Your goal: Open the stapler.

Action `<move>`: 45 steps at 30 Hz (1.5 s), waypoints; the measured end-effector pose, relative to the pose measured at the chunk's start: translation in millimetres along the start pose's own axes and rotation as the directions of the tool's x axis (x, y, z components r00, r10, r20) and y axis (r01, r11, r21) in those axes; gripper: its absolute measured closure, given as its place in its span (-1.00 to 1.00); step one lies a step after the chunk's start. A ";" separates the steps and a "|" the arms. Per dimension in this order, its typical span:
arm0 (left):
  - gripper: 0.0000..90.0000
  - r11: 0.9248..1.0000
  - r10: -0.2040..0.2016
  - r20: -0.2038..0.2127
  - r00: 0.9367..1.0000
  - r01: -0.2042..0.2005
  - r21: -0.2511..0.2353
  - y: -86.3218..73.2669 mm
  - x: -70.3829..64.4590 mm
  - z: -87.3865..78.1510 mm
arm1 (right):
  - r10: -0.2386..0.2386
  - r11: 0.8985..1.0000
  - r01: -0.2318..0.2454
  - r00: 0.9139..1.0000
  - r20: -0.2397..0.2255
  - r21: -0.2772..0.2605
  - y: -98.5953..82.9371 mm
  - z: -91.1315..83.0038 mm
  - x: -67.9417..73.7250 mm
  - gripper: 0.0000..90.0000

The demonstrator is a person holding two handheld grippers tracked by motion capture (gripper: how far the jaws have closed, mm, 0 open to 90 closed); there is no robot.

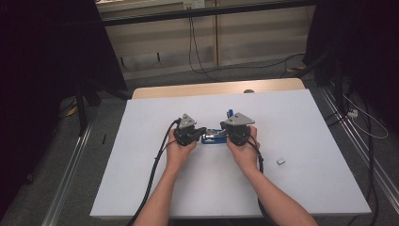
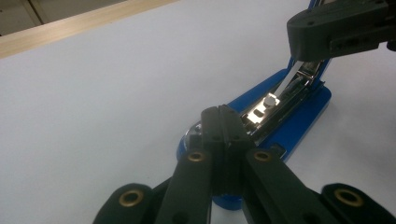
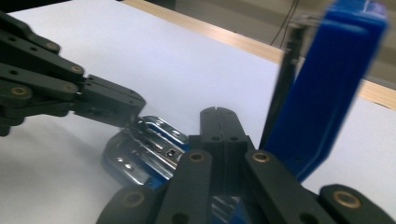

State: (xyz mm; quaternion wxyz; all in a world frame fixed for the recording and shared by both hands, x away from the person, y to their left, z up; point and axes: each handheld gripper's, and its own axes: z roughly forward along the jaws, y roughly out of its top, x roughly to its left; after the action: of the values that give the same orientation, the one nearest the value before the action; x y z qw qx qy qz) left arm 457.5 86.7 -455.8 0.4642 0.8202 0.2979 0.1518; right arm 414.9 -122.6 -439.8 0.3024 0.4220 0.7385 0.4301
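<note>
Blue plastic and shiny metal make up a stapler (image 1: 214,137) that lies near the middle of a white table (image 1: 155,188), between two hand-held grippers. It is seen opened up: its blue lid (image 3: 327,88) is swung upright, while the base (image 2: 299,126) rests flat on the table and the metal staple channel (image 2: 280,98) is exposed.

In the high view, the left gripper (image 1: 200,132) is held by the left hand (image 1: 180,149) just to the left of the stapler, and the right gripper (image 1: 221,132) by the right hand (image 1: 244,153) just to its right. Both point inward, towards each other.

In the left gripper view, the left gripper's jaws are pressed together with no gap, and their tips sit at the front end of the stapler, over the metal part. Whether anything is pinched between them cannot be told. The right gripper's tip (image 2: 299,44) is seen above the raised channel.

In the right gripper view, the right gripper's jaws are likewise clenched tight, just beside the upright lid and seemingly grasping nothing. The left gripper's tip (image 3: 133,109) touches the metal front of the stapler.

A small pale block (image 1: 281,161) lies apart on the table, to the right of the hands
</note>
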 end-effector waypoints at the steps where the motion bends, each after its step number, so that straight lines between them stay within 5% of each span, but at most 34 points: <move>1: 1.00 1.000 0.002 -0.001 1.000 -0.002 0.001 0.1 -0.2 -0.1 | 0.003 1.000 -0.003 1.000 0.006 0.004 0.2 -0.7 -1.0 1.00; 28: 1.00 1.000 -0.002 -0.003 1.000 0.002 0.008 1.0 -0.3 -0.2 | -0.025 1.000 0.025 1.000 0.015 0.003 -2.9 -3.1 -7.1 1.00; 38: 1.00 1.000 -0.011 0.000 1.000 0.011 0.009 1.1 -0.7 0.0 | 0.026 1.000 -0.026 0.999 0.023 0.010 -7.5 -6.1 -19.2 1.00; 45: 1.00 1.000 -0.014 -0.002 1.000 0.014 0.008 0.9 -0.2 -0.3 | 0.020 0.999 -0.021 0.999 0.042 0.025 -14.0 -6.8 -25.6 1.00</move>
State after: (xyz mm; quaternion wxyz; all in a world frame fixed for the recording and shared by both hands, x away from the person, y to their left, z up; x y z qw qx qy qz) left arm 457.5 86.5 -454.9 0.4617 0.8199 0.3044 0.1482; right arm 416.1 -151.6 -447.1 0.3081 0.4423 0.7329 0.4150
